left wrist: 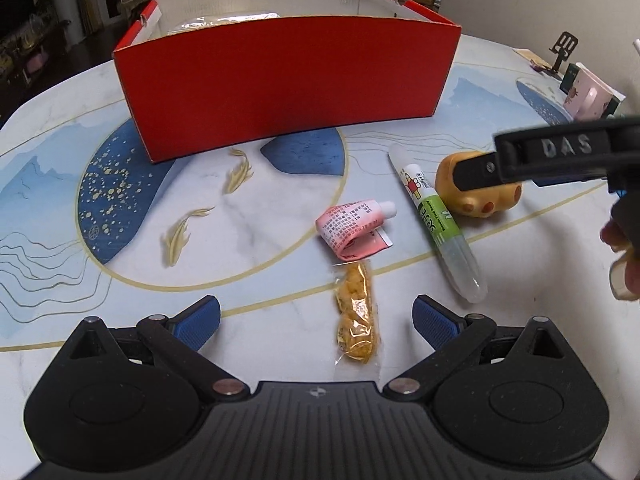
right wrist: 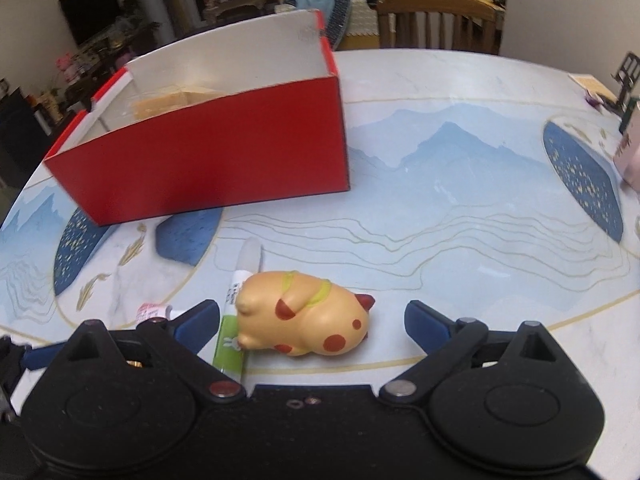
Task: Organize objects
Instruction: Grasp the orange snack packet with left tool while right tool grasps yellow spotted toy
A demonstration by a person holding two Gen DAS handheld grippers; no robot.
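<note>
On the patterned table (left wrist: 500,272), both grippers hang with jaws apart: the right gripper (right wrist: 312,316) straddles a spotted pig toy (right wrist: 304,316) touching a glue tube (left wrist: 438,220); the left gripper (left wrist: 316,316) faces a snack packet (left wrist: 356,312) and rolled pink tube (left wrist: 352,226) near the red box (left wrist: 280,80).

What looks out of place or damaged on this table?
The pink tube is rolled up and crumpled. The squishy toy lies on its side against the glue tube. Nothing is spilled.
</note>
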